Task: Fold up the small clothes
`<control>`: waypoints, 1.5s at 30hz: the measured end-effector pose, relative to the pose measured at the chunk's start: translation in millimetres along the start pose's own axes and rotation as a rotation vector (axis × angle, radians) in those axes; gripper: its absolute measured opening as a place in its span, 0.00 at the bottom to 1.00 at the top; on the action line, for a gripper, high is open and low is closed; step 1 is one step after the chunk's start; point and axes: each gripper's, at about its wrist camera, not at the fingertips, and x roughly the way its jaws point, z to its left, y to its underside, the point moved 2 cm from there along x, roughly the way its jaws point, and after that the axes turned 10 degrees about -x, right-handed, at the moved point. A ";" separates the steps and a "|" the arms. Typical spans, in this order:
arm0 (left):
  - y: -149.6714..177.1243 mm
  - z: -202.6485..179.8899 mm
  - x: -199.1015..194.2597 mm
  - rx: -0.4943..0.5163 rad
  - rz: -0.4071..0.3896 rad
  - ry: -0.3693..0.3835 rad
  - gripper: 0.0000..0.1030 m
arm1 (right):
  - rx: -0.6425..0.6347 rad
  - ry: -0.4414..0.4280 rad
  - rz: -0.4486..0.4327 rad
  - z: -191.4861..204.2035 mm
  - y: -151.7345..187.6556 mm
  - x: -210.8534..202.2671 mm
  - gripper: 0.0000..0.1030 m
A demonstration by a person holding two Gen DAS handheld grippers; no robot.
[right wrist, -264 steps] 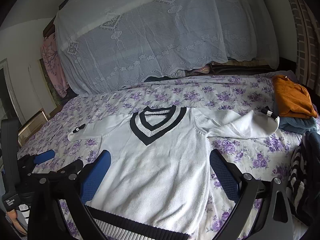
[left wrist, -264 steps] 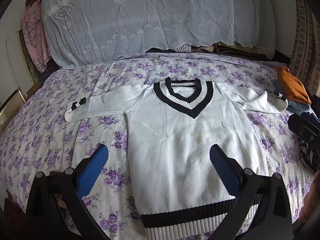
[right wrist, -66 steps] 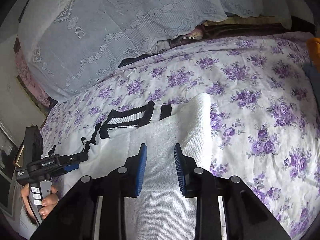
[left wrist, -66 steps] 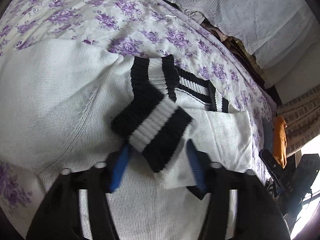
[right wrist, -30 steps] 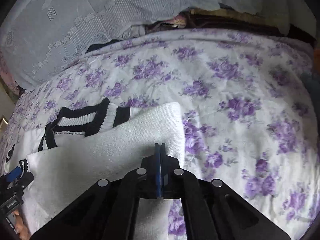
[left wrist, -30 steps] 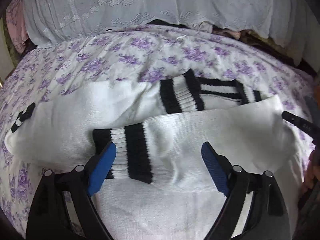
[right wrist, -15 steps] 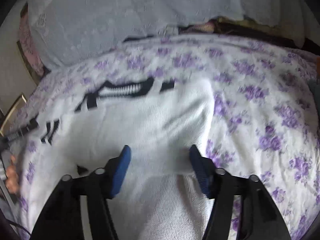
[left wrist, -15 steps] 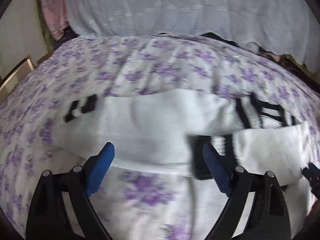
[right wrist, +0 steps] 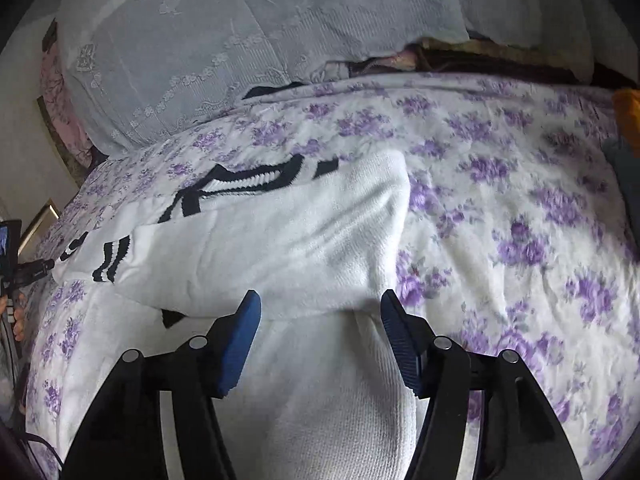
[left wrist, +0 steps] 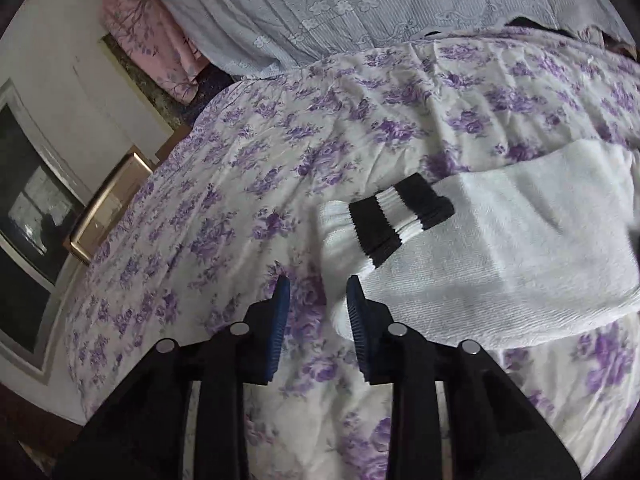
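I had the white sweater (right wrist: 288, 240) lying on the bed (right wrist: 520, 208), which was covered in a sheet with purple flowers. One sleeve was folded across the chest, its black-and-white striped cuff (right wrist: 110, 258) pointing toward the left side of the right wrist view, and the striped V-collar (right wrist: 248, 182) showed just beyond the folded sleeve.

My right gripper (right wrist: 320, 304) sat over the body of the sweater, close to its right edge, with the blue pads (right wrist: 240, 340) spread wide and nothing between them. The folded sleeve lay just ahead of the fingertips.

My left gripper (left wrist: 318, 288) was over the flowered sheet at the left side of the garment. Its fingers (left wrist: 358, 312) stood a modest gap apart and held nothing; only the sheet showed between them. The other sleeve (left wrist: 500, 256) lay just ahead and to the right, with its striped cuff (left wrist: 400, 216) near the tips. The right finger looked to be at the sleeve's edge, though I could not tell whether it touched.

A pale lace cover (right wrist: 260, 40) hung over the pile at the head of the bed.
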 end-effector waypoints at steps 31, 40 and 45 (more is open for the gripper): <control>-16.2 -5.5 -8.2 -0.104 -0.043 0.259 0.10 | 0.056 -0.079 -0.005 -7.9 2.2 4.1 0.69; -35.2 -27.8 -73.1 -0.142 -0.094 0.384 0.10 | 0.060 -0.082 -0.007 -8.8 2.6 3.8 0.69; -44.9 -61.0 -103.9 -0.140 -0.106 0.449 0.10 | 0.081 -0.092 -0.031 -9.0 1.3 -1.5 0.68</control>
